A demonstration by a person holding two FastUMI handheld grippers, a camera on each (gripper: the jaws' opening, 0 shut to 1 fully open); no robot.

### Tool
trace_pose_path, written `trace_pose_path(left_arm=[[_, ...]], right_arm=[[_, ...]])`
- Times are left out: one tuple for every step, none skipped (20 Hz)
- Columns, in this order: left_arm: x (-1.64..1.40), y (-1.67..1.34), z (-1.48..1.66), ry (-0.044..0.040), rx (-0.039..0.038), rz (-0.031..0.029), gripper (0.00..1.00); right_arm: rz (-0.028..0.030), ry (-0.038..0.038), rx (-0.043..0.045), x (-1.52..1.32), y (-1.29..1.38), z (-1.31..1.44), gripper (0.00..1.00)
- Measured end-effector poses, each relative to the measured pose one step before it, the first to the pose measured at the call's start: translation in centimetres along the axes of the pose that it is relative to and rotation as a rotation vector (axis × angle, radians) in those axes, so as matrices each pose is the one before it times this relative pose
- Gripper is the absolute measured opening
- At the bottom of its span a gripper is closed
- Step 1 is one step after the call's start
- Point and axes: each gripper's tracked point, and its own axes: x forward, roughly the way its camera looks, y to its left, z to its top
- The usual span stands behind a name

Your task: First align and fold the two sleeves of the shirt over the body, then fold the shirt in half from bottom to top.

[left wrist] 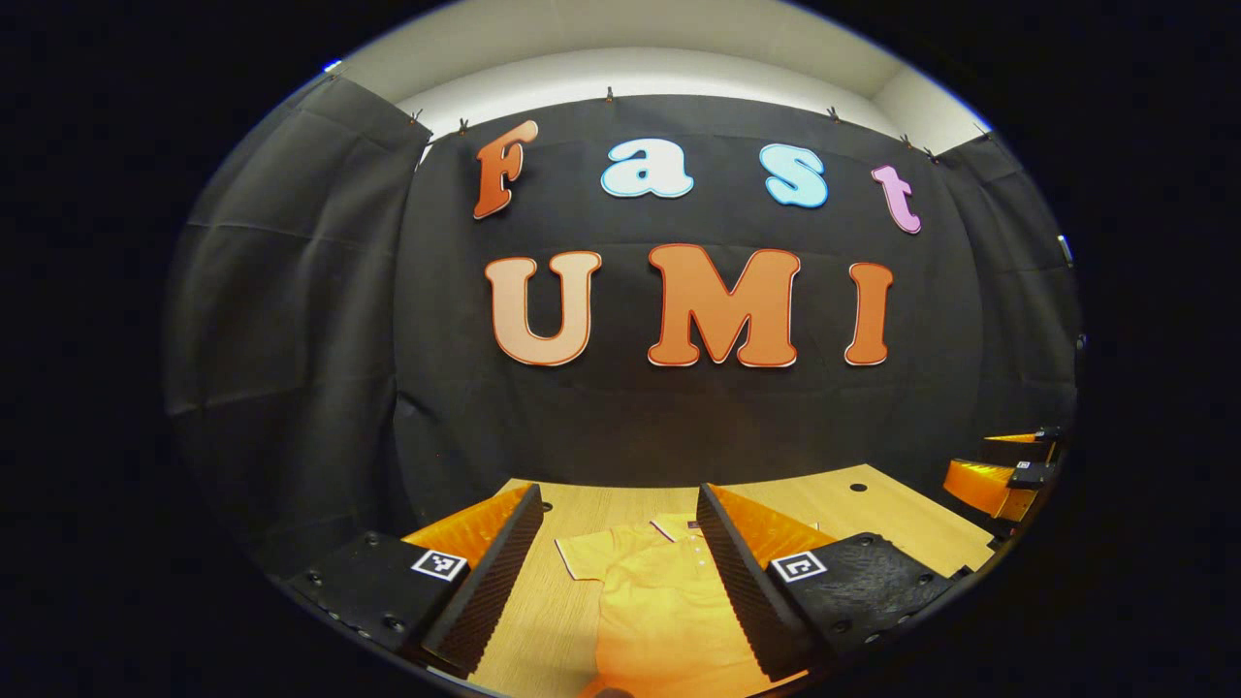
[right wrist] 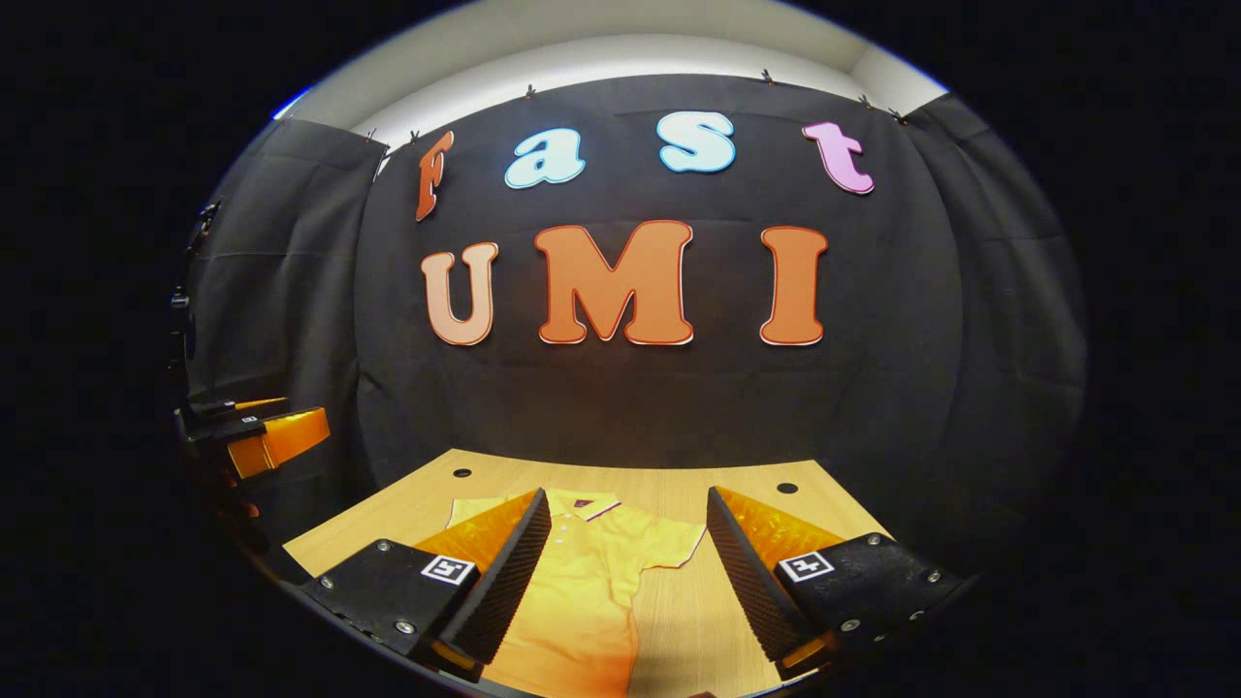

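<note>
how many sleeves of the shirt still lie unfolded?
2. Left sleeve spreads flat on the table beside the collar; right sleeve spreads out on the opposite side. Lower shirt is partly hidden.

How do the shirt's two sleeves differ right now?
In the left gripper view, one sleeve spreads over the table toward that picture's left. In the right gripper view, the other sleeve spreads toward that picture's right. Both lie flat, unfolded, on the yellow shirt.
</note>
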Motion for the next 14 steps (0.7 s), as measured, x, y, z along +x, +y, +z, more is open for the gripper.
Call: trace_pose_path(left_arm=[[-0.173,0.003,0.01,-0.00182,-0.0015,-0.00739,0.98],[0.053,-0.098,0.019,-0.00273,0.00195,-0.01181,0.98],[0.237,0.145,-0.044,-0.00698,-0.00065,-0.00405,0.98],[0.005,0.257,0.165,-0.00585,0.00241,-0.00328,0.96],[-0.173,0.397,-0.127,-0.00525,0.00267,0.00045,0.96],[-0.041,0.34,0.06,-0.00539,0.0031,-0.00078,0.96],[-0.138,0.403,0.108,-0.00803,0.00239,-0.0009,0.96],[-0.12,0.403,-0.144,-0.00122,0.00107,-0.00249,0.96],[0.005,0.318,-0.374,-0.00165,-0.00264,-0.00779,0.98],[0.151,0.109,-0.451,0.00909,-0.00374,-0.00997,0.98],[0.082,0.12,-0.616,0.00737,-0.00259,-0.01182,0.98],[0.0,-0.086,-0.313,0.00739,0.00117,-0.01678,0.98],[-0.192,-0.094,-0.11,-0.00123,0.00455,-0.01253,0.98],[-0.054,-0.092,0.196,-0.0117,0.00699,-0.012,0.98]], right_arm=[[0.00564,0.00389,-0.00343,0.399,0.283,0.169,0.98],[0.00907,0.00437,0.00002,0.328,0.428,-0.011,0.98],[0.00381,0.00825,0.00094,0.392,0.332,-0.019,0.98],[0.00764,0.00077,0.00111,0.428,0.474,-0.154,0.98],[-0.00157,0.00598,-0.00341,0.44,0.317,-0.11,0.98],[0.00173,0.00883,-0.00309,0.251,0.346,-0.235,0.98],[-0.0072,0.00196,-0.0083,0.377,0.246,-0.195,0.98],[-0.01346,0.00371,-0.00319,0.312,-0.029,-0.19,0.98],[-0.00533,0.00831,0.00275,0.27,0.235,-0.525,0.98],[-0.01035,0.01664,0.00443,0.364,0.22,-0.737,0.98],[-0.00591,0.02064,0.00481,0.346,0.206,-0.794,0.98],[-0.01698,0.01674,0.00031,0.349,-0.19,-0.821,0.98],[-0.0144,0.01452,0.00366,0.403,-0.223,-0.46,0.98],[-0.01237,0.00883,0.00478,0.496,-0.235,-0.342,0.98]])
